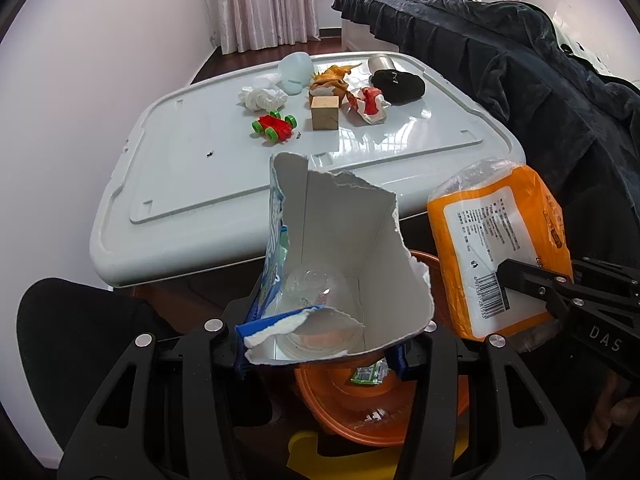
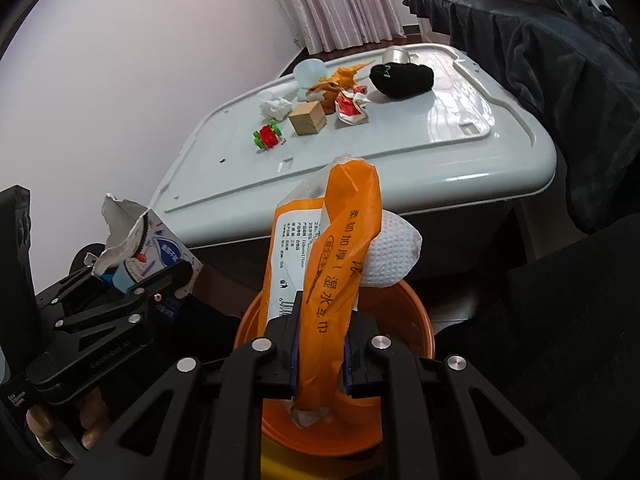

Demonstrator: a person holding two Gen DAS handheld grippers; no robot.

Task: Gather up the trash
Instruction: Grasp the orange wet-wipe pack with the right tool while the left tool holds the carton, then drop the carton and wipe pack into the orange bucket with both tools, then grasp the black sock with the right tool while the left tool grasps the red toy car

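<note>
My left gripper is shut on a torn blue and white carton with clear plastic inside, held above the orange bin. My right gripper is shut on an orange tissue pack with white tissue sticking out, held over the orange bin. The pack also shows in the left wrist view, and the carton in the right wrist view. A green wrapper lies in the bin. On the white lid lie crumpled white tissue and a crumpled red and white wrapper.
On the lid stand a toy car, a wooden block, an orange toy dinosaur, a pale blue object, a black cloth and a metal cup. A dark blanket lies to the right.
</note>
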